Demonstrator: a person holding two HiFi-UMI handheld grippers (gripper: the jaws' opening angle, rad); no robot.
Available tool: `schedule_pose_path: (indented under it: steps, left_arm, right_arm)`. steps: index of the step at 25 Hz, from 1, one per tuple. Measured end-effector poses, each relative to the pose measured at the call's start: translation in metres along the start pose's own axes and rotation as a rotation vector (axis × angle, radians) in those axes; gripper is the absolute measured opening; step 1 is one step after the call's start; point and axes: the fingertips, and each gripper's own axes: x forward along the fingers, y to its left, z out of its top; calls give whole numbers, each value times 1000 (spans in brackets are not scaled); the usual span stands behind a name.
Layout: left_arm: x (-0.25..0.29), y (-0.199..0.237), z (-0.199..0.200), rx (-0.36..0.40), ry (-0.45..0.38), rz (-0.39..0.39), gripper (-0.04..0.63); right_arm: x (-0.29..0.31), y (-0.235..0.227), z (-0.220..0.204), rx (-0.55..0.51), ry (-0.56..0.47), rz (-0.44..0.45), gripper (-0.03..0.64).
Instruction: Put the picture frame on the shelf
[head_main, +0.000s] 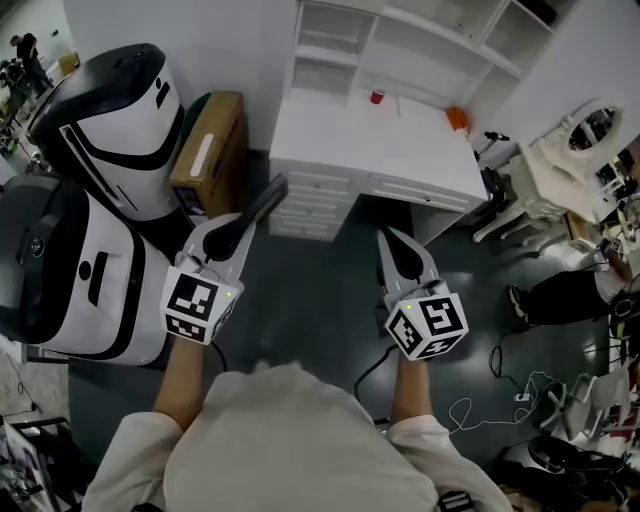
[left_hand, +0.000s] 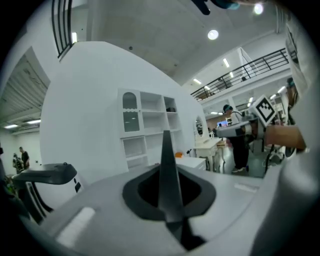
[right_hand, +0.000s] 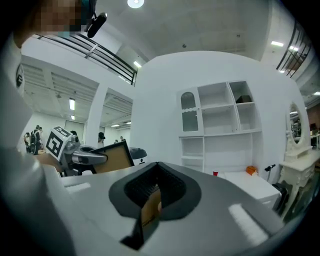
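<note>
Grey-white left tool (head_main: 240, 228) clamped on picture frame (head_main: 262, 205), held over dark floor (head_main: 320, 300), short of white surface (head_main: 380, 145). Frame edge-on, long axis running from tool ahead toward surface, brown back facing right tool (head_main: 388, 238). Right tool closed on thin tan strip (right_hand: 148, 207), well apart from frame. Bare floor ahead; cardboard box (head_main: 210, 150) and white machines (head_main: 110, 120) crowd left side. Beyond surface, white shelf (head_main: 400, 40), open-fronted compartments.

- No word or number can be read.
- Brown strip (right_hand: 149, 212) between the jaws of the right gripper (right_hand: 157, 170): tiny print, too blurred to read.
- Left marker cube (head_main: 195, 303) and right marker cube (head_main: 428, 325), behind the jaws: black-and-white square codes only.
</note>
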Motion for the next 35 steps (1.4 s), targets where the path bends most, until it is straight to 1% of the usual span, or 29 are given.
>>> schedule_pose_path:
  steps: [4,9,14,18,21,28,35]
  left_arm:
    - [2,0,-4,10,9,5,15]
    - [3,-2,-6,12,19,12,15]
    - [11,-7,-5,16,31,13,15]
    - [16,-13,-6,14,39,25,15]
    - [19,-20,-7,9,40,36,15]
    - [30,-29,-9,3,46,47,15]
    - [63,-12,-6,-2,15,49,15]
  right_arm:
    - [-2,-4,-3,5,-2,-7,6]
    - [-4,-5,-7,-5,3,5,6]
    - [-4,-11,-7,-21,-2,28,5]
    - [-4,-13,-6,-68,-4,57,5]
    - [-7,-20,-7,-68,-9,70,5]
    - [-10,-44,-7,-40,-5,39,6]
    - [18,-65,-7,-34,-20,33,6]
